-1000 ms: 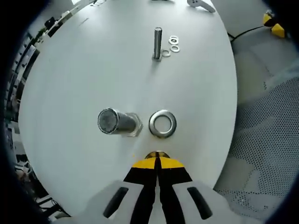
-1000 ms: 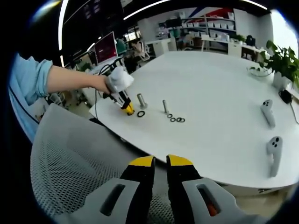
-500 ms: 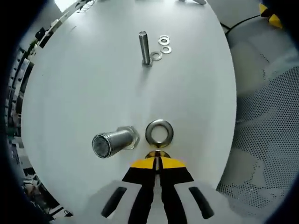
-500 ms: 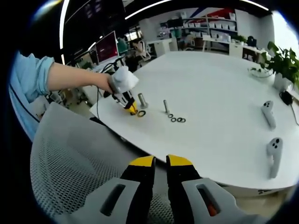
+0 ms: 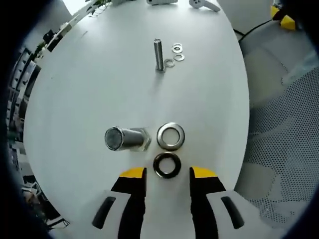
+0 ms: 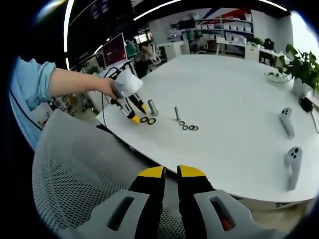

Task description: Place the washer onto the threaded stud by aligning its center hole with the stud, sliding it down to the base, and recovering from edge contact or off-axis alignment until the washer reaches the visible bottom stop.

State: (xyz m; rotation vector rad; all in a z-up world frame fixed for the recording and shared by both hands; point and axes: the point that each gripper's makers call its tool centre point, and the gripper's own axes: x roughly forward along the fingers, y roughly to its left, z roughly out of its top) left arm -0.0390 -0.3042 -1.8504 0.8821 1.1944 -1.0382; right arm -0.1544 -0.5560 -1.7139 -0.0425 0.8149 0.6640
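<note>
The left gripper (image 5: 168,174), closed half a second ago, now stands open around a dark washer (image 5: 167,165) lying flat near the table (image 5: 89,89) edge. A silver washer (image 5: 171,136) touches it, beside the stud (image 5: 124,138) (open tabletop beyond). The right gripper (image 6: 171,174) hangs nearly closed, empty, over a mesh chair (image 6: 84,169).

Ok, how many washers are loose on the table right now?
5. A dark washer lies between the open left gripper jaws, a bright large washer sits just beyond it beside the big stud, and three small washers cluster by the thin stud.
</note>
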